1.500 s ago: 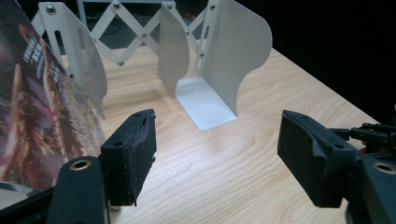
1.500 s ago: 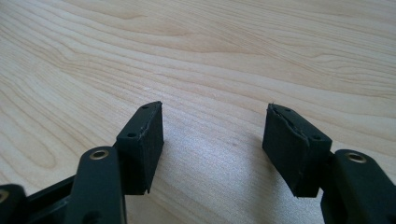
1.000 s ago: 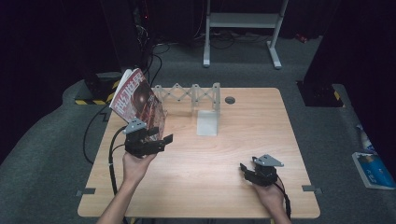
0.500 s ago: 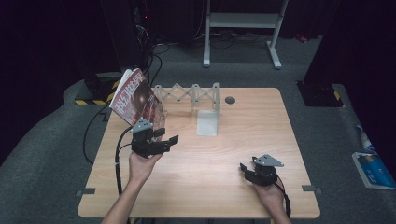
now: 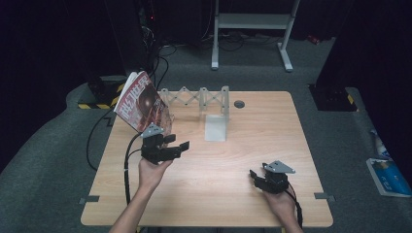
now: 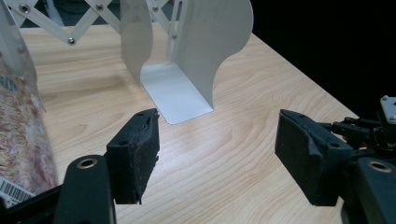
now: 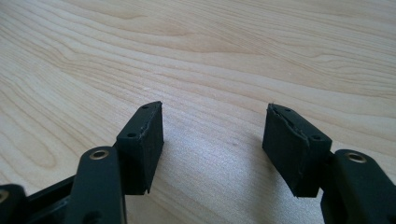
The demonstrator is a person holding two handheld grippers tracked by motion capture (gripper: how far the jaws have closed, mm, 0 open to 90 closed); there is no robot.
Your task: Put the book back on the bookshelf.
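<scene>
A magazine with a red cover (image 5: 142, 104) leans upright against the left end of a white expanding book rack (image 5: 197, 96) at the back of the wooden table (image 5: 243, 145). My left gripper (image 5: 178, 142) hovers open just in front of the magazine, with nothing between its pads. In the left gripper view, my left gripper (image 6: 217, 135) faces the rack's white end plate (image 6: 187, 93), and the magazine's edge (image 6: 18, 130) is at the left. My right gripper (image 5: 256, 174) rests low on the front right of the table, open and empty. The right gripper view has my right gripper (image 7: 215, 135) over bare wood.
A dark round grommet (image 5: 238, 104) sits in the table right of the rack. A black cable (image 5: 127, 165) trails from the left gripper off the table's front. On the floor, a white desk frame (image 5: 252, 29) stands behind and a blue packet (image 5: 387, 177) lies at the right.
My left gripper has drifted slightly to the right, away from the magazine. The magazine, the rack and the right gripper have stayed put.
</scene>
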